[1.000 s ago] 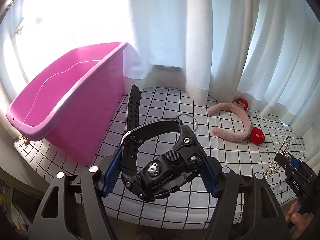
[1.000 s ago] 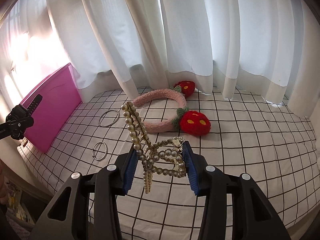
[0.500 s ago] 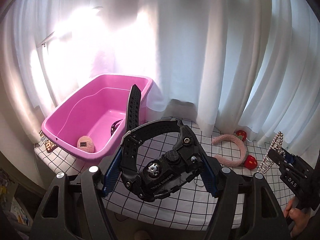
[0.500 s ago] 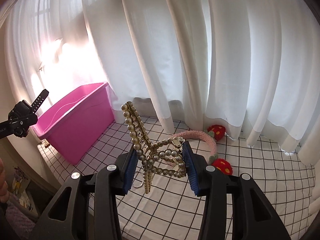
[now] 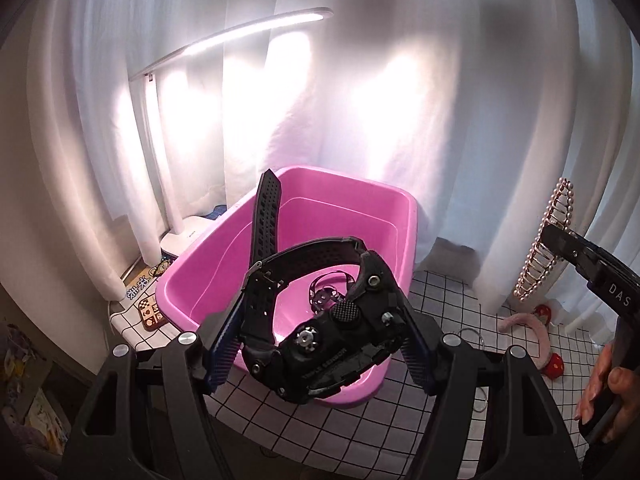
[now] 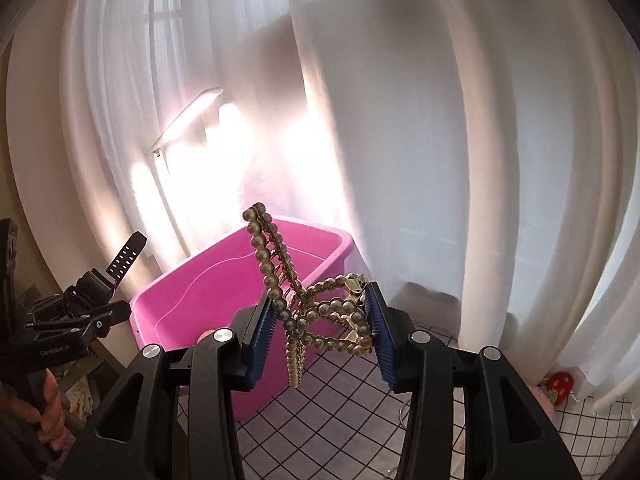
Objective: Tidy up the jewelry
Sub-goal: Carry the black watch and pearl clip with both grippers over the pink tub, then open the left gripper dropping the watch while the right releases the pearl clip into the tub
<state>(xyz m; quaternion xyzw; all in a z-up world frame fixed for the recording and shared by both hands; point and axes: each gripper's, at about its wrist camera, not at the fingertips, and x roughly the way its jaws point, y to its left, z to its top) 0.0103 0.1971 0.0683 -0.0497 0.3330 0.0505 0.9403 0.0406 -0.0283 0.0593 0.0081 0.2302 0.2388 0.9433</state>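
Two grippers, each loaded. Left gripper (image 5: 320, 344): jaws part-open, clamped on one black watch (image 5: 320, 344), strap end upright, held above the near rim of one pink bin (image 5: 384, 200). Right gripper (image 6: 320, 330): jaws narrower, clamped on one pearl hair claw (image 6: 320, 312), held in front of the bin. In the bin: one dark strap-like item (image 5: 326, 294), indistinct. On the checked bench (image 5: 444, 296): one pink plush headband (image 5: 532, 330) with two red strawberries, two metal rings (image 5: 470, 338), partly hidden. One lit desk lamp (image 5: 240, 36) behind the bin, against white curtains (image 5: 460, 120).
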